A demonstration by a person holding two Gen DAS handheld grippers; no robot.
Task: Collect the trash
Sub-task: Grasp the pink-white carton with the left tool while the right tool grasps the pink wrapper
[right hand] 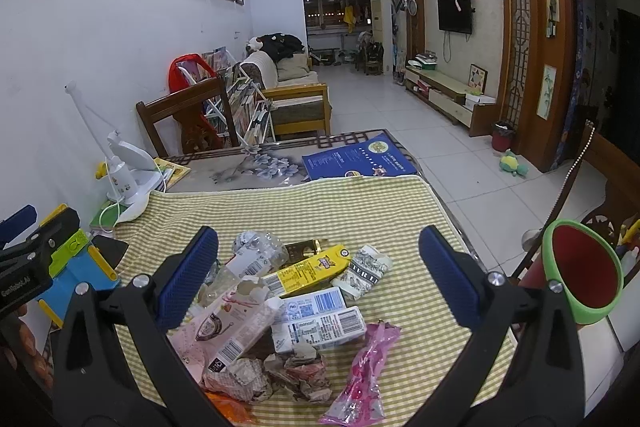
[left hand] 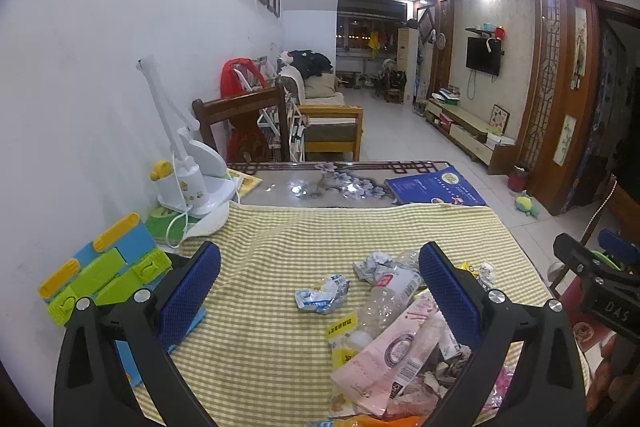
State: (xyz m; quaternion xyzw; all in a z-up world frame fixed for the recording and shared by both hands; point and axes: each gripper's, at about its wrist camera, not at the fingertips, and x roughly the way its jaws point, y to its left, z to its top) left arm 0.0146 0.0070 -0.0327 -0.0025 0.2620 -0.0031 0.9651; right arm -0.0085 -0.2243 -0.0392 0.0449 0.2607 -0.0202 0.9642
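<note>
Trash pile (right hand: 288, 311) between open right hand-held gripper (right hand: 318, 277) fingers.

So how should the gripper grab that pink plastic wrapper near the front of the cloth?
Probably pinch the pink wrapper across its narrow middle, coming straight down from above with the right gripper. It lies flat and long on the checked cloth, so its thin width fits between the open fingers. Its right side is bare cloth; the white carton touches its upper left end.

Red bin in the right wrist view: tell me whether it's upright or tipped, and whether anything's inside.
Tipped: the bin's green-rimmed mouth faces the camera. No trash shows in its red interior.
</note>
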